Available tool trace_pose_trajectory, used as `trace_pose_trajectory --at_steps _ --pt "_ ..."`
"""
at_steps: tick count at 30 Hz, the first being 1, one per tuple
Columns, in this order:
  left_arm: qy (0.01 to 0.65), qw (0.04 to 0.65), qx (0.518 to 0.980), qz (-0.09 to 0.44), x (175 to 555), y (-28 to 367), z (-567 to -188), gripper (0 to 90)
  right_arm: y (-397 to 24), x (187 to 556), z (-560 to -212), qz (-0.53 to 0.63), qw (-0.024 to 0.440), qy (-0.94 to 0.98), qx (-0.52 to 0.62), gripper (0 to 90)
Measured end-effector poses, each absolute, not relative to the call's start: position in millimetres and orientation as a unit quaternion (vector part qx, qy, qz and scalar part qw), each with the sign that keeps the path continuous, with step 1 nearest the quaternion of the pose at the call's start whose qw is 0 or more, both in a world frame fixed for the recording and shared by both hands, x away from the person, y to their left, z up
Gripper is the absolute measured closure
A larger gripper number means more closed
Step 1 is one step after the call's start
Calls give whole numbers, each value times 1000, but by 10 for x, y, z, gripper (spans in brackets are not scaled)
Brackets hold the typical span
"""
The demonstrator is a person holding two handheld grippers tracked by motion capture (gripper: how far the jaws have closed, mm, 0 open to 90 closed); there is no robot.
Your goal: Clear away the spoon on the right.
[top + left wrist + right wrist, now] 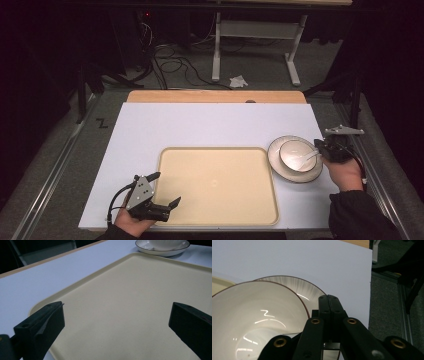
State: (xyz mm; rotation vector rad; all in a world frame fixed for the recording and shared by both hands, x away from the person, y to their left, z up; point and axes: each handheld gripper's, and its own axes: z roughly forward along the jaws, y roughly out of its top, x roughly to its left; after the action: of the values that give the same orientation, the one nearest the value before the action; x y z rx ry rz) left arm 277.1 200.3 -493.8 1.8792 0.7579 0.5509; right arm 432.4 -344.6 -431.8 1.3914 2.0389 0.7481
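Right tongs (329, 302) pinched on bowl (296, 154) rim | bowl sits on plate (276, 165), not lifted | left tongs (117, 325) wide open, holding nothing | tray (215, 185) bare

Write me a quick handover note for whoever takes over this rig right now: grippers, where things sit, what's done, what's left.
Left gripper: open, holding nothing, over the near left corner of the tray.
Right gripper: jaws closed at the near rim of the bowl, apparently pinching it.
Bowl sits on the plate, on the white board right of the tray.
Done: bowl rim gripped, it seems.
Left: likely moving bowl and plate onto the tray, which holds nothing yet.
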Motion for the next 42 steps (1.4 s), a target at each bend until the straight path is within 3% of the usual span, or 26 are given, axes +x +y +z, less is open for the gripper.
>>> trace_pose_trajectory --at_steps 17,42 --pt "316 493 778 227 2781 1989 -4958 9 -3694 3793 -4371 323 285 749 504 900" --pt "317 491 779 228 2781 1988 -4962 10 -3709 3422 -4519 355 289 742 489 900"
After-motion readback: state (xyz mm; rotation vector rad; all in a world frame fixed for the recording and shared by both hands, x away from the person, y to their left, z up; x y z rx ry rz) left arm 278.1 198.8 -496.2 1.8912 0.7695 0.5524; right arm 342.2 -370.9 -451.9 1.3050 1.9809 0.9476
